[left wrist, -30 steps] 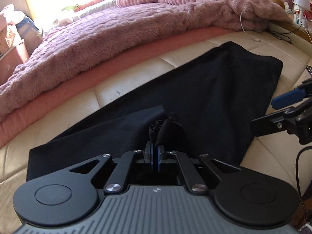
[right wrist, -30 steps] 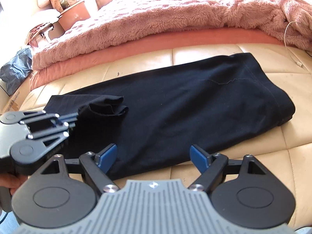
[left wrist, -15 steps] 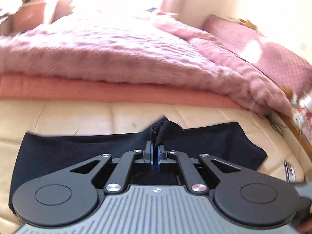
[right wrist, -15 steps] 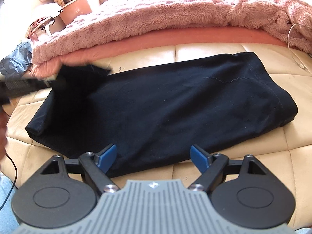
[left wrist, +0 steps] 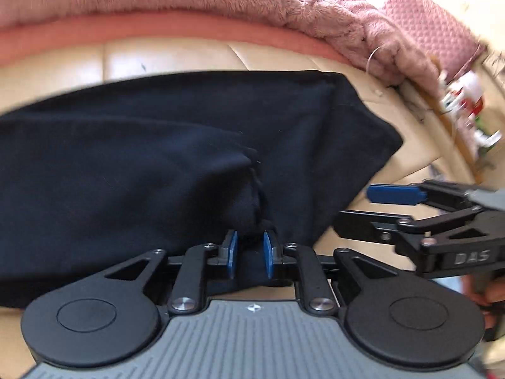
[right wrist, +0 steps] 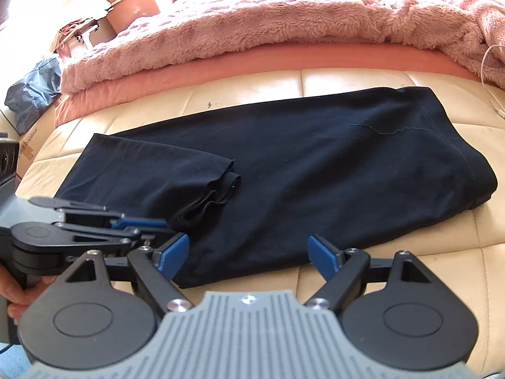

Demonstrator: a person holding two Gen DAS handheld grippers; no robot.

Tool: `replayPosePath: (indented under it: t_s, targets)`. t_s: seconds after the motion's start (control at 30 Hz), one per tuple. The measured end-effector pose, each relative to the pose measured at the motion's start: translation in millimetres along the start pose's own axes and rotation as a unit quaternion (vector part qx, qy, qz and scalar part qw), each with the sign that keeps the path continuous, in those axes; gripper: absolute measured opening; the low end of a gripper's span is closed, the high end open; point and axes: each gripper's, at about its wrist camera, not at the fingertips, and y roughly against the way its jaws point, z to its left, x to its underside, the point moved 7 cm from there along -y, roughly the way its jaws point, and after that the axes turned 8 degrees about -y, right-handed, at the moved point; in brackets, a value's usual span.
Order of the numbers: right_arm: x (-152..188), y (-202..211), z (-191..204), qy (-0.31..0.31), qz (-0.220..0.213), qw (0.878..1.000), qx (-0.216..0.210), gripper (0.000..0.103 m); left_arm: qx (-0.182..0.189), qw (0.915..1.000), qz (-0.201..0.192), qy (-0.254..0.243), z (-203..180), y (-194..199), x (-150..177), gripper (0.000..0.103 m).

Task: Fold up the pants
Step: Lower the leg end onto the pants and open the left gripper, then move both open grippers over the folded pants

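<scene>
Black pants (right wrist: 315, 170) lie lengthwise on a cream leather surface (right wrist: 410, 284), with the leg end (right wrist: 202, 186) folded back over the middle. They also show in the left wrist view (left wrist: 157, 164). My left gripper (left wrist: 249, 254) sits low at the pants' near edge with its blue pads a small way apart and the bunched leg cloth between them; it also shows at the left of the right wrist view (right wrist: 142, 224). My right gripper (right wrist: 249, 252) is open and empty just above the near edge; it shows at the right in the left wrist view (left wrist: 372, 208).
A fluffy pink blanket (right wrist: 284, 22) on a salmon mattress edge (right wrist: 252, 60) runs along the far side. A white cable (right wrist: 489, 72) hangs at the right. Boxes and a blue bag (right wrist: 31, 91) stand at the far left. Cluttered items (left wrist: 467, 101) lie at the right.
My left gripper carried the leg end up and over, laid it on the pants' middle and came down to the near edge. Its pads have parted a little. My right gripper stayed open and nearly still.
</scene>
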Motion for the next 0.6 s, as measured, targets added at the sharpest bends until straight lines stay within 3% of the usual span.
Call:
replayPosePath:
  t_s: [0.13, 0.27, 0.37, 0.43, 0.47, 0.6]
  targets:
    - [0.1, 0.4, 1.4, 0.003, 0.0, 1.0, 0.0, 0.079, 0.067, 0.9971, 0.009, 0.037, 1.4, 0.4, 0.8, 0.023]
    - [-2.5, 2.9, 5.7, 0.007, -0.01, 1.0, -0.004, 0.078, 0.064, 0.9976, -0.008, 0.023, 1.0, 19.1, -3.2, 0.025]
    - [-5.5, 3.5, 10.7, 0.009, -0.021, 1.0, -0.013, 0.074, 0.035, 0.9989, -0.03, 0.009, 6.0, 33.0, -8.2, 0.025]
    - [-7.3, 0.5, 15.5, 0.01, -0.024, 0.999, -0.022, 0.063, 0.002, 0.9993, -0.038, -0.005, 10.7, 38.9, -10.2, 0.025]
    - [-8.7, -2.0, 18.1, 0.01, -0.023, 0.999, -0.028, 0.053, -0.008, 0.999, -0.042, -0.013, 12.5, 43.6, -10.7, 0.025]
    - [-11.9, -14.7, 26.2, 0.011, -0.013, 0.999, -0.038, 0.028, -0.018, 0.9984, -0.049, -0.023, 17.3, 43.4, -15.0, 0.025]
